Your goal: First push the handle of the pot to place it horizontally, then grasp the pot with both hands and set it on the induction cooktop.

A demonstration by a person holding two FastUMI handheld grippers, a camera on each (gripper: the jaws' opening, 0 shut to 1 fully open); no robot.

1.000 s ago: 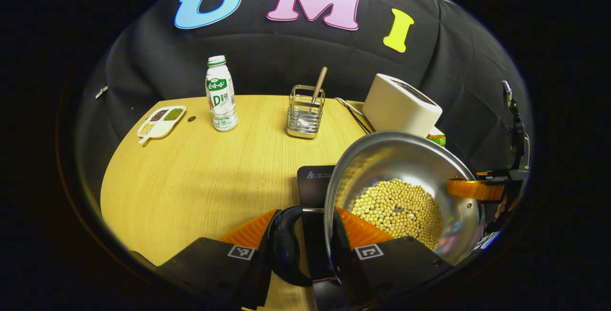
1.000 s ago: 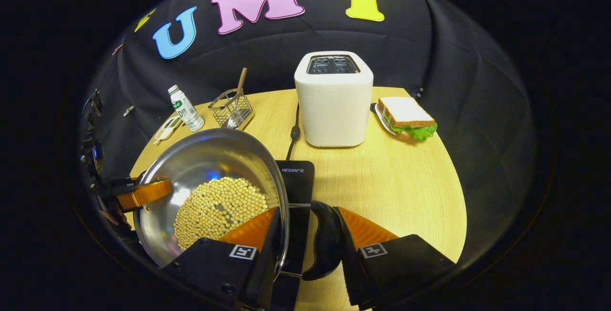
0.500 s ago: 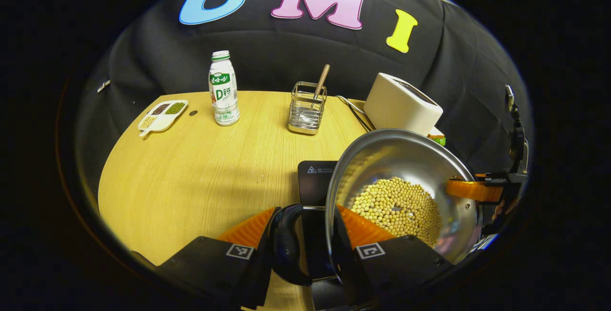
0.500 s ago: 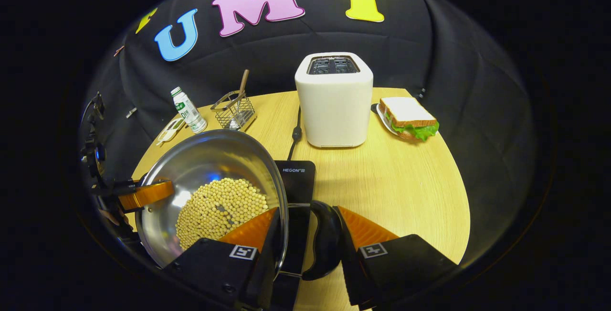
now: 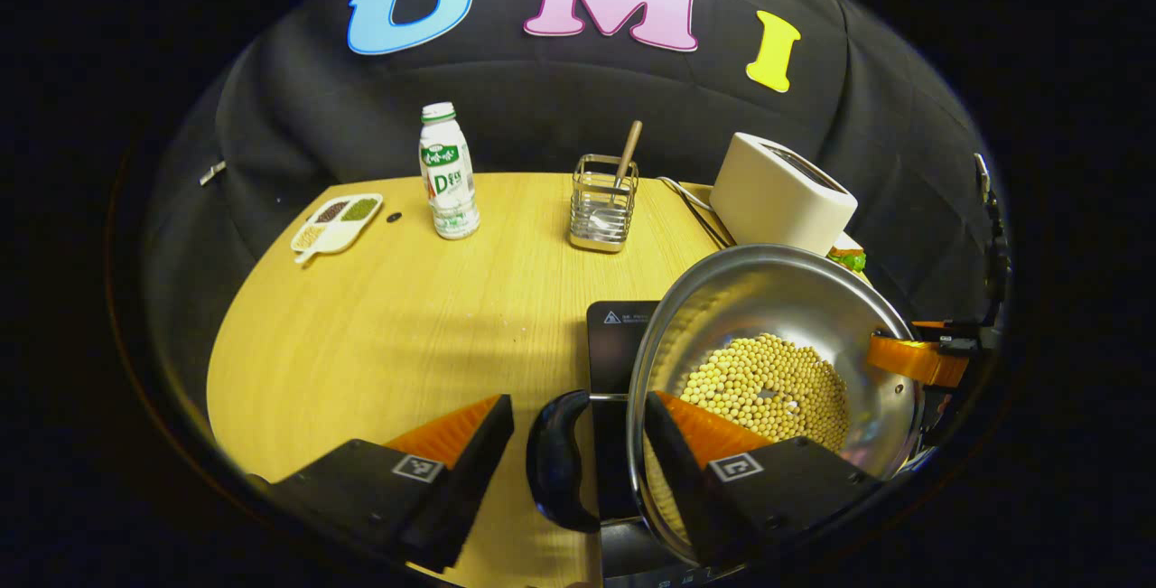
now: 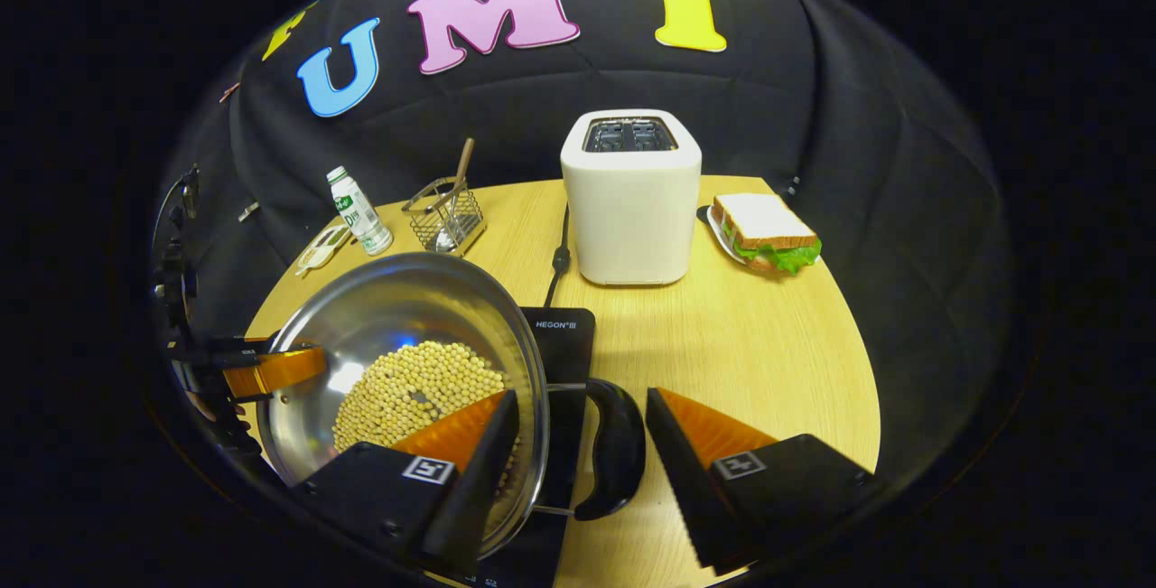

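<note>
On the wooden worktop [image 5: 379, 326], the steel pot [image 5: 777, 299] sits on the black induction cooktop [image 5: 616, 335], its bowl holding a heap of pale beans [image 5: 768, 389]. The left tongs [image 5: 578, 443] stand apart around the pot's near black handle [image 5: 560, 462]: one orange finger lies clear of the handle on its outer side, the other reaches over the rim into the bowl, and neither seems to press on anything. In the right gripper view the right tongs [image 6: 578, 439] are likewise spread, one finger inside the pot [image 6: 397, 317] above the beans [image 6: 415, 389], the other well off the black handle [image 6: 614, 443] beside it. The cooktop [image 6: 564, 344] shows dark under the rim. Across the bowl, the other tongs' orange finger [image 6: 271, 369] reaches to the far rim; whether it touches is hard to judge. Behind stand a white toaster [image 6: 630, 200], a sandwich [image 6: 763, 231] on a plate, a wire utensil holder [image 5: 603, 204], a milk bottle [image 5: 448, 172] and a small divided dish [image 5: 336, 222]
</note>
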